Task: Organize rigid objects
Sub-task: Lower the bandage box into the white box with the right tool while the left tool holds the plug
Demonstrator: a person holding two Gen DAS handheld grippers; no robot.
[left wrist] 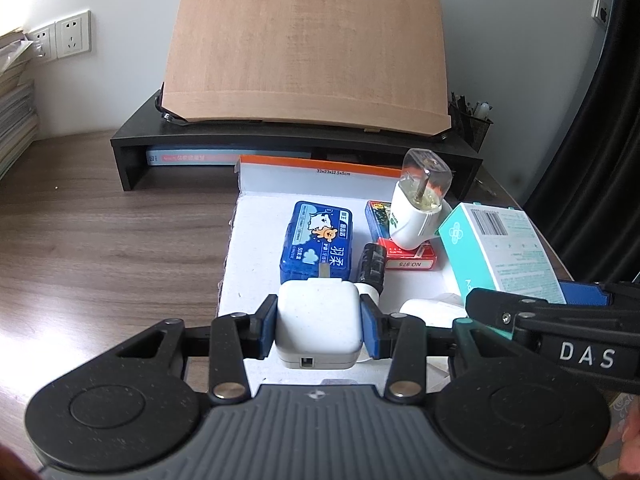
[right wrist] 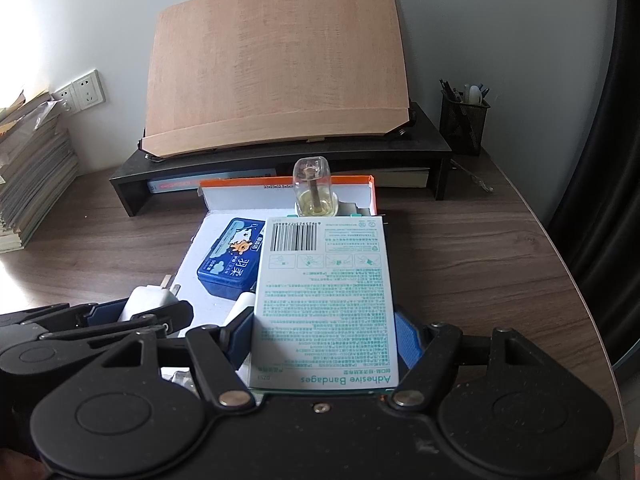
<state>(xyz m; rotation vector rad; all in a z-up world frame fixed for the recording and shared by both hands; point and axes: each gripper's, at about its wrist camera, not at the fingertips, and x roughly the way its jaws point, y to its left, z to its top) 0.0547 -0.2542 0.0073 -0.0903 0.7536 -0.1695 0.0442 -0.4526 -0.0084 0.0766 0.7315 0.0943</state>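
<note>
left gripper (left wrist: 319,322) jaws clamped narrow, right gripper (right wrist: 324,334) jaws clamped wide

A white charger (left wrist: 318,326) sits between blue pads (left wrist: 370,330); the bandage box (right wrist: 326,300) is pale with teal print and a black barcode; a blue tin (left wrist: 318,240) shows a cartoon; the surface (left wrist: 100,232) is dark woodgrain

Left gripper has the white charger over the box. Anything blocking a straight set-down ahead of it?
Yes. The blue tissue pack and a black cylinder lie just ahead of the white charger in the left gripper. Bare box floor shows only left of the pack.
</note>
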